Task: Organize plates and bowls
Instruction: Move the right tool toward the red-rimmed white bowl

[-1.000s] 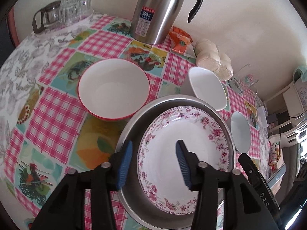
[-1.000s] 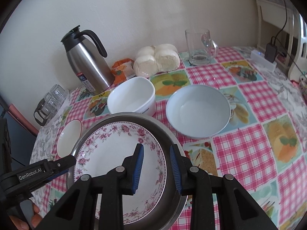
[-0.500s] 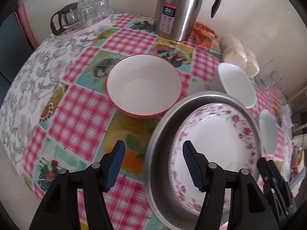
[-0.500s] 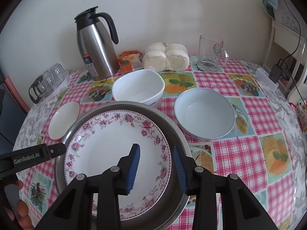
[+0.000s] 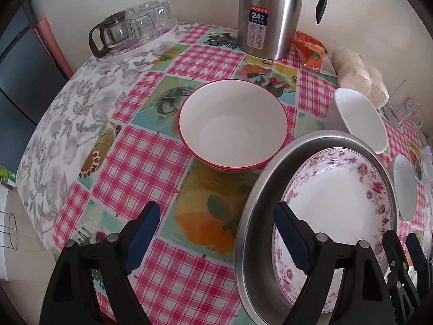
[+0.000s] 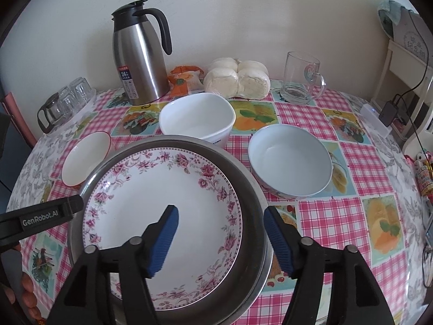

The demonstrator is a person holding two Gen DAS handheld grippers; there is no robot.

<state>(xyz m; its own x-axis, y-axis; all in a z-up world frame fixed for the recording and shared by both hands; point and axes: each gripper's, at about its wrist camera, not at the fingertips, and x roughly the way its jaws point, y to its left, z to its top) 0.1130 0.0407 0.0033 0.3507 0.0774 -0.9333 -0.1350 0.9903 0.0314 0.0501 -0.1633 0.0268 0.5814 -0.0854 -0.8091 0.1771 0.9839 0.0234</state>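
Plainly, the scene: a floral plate [image 6: 162, 216] lies inside a steel basin [image 6: 251, 187] at the lower centre of the right wrist view, on a checked tablecloth [image 6: 324, 216].
Left gripper [image 5: 213, 233]: jaws wide apart, holding nothing, low in the left wrist frame; one finger hangs over the cloth, the other over the basin's near rim.
Right gripper [image 6: 222, 241]: jaws apart and empty, straddling the basin's right rim, one pad over the plate, one outside.
Loose bowls: red-rimmed bowl [image 5: 232, 124] at centre of the left wrist view, just beside the basin; white square bowl [image 6: 196, 117] behind the basin; pale blue bowl [image 6: 291, 159] to its right.
Risk, pinching the rim: closing the right jaws here would likely catch basin wall and plate edge together, so a lift could tip the plate.
Risk, crowding: the bowls sit close to the basin, so nudging it could knock them.
Risk, slip: glazed bowl walls look smooth; a shallow grip may let one drop.
Risk, collision: both grippers work over one basin and could foul each other.
Bystanders: steel thermos jug [image 6: 138, 59] and glass mug [image 6: 300, 75] at the top of the frame, well clear for now.
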